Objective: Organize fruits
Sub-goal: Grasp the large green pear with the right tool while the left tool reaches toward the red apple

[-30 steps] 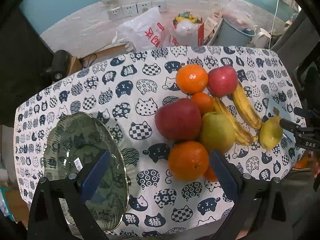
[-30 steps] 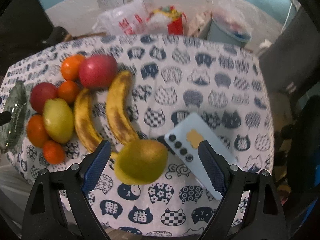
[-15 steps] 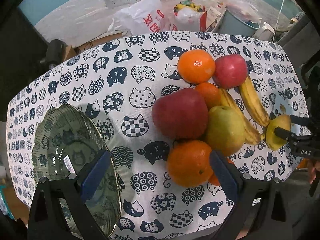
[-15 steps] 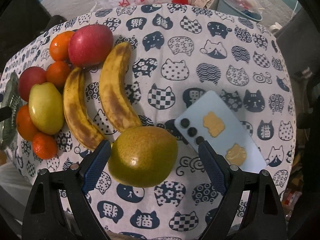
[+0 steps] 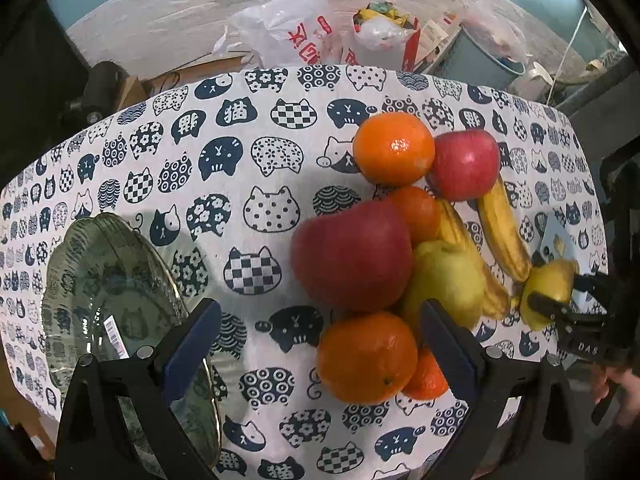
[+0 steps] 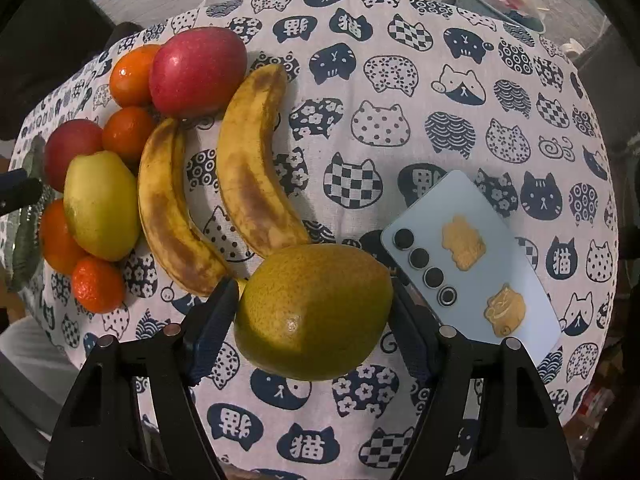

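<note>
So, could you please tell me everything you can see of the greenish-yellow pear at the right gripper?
The pear is plump, greenish-yellow, with finely speckled, slightly glossy skin and a small dimple facing the camera. It lies on its side on the cat-print tablecloth, between the blue pads of the right gripper, whose jaws have just been closing and now meet its sides. A banana tip touches it; the phone lies just right.

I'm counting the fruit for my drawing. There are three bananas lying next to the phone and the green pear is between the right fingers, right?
Not quite: there are two bananas, not three, as the right wrist view shows. They do lie near the phone, and the green pear is between the fingers of the right gripper, which have just been closing on it.
</note>
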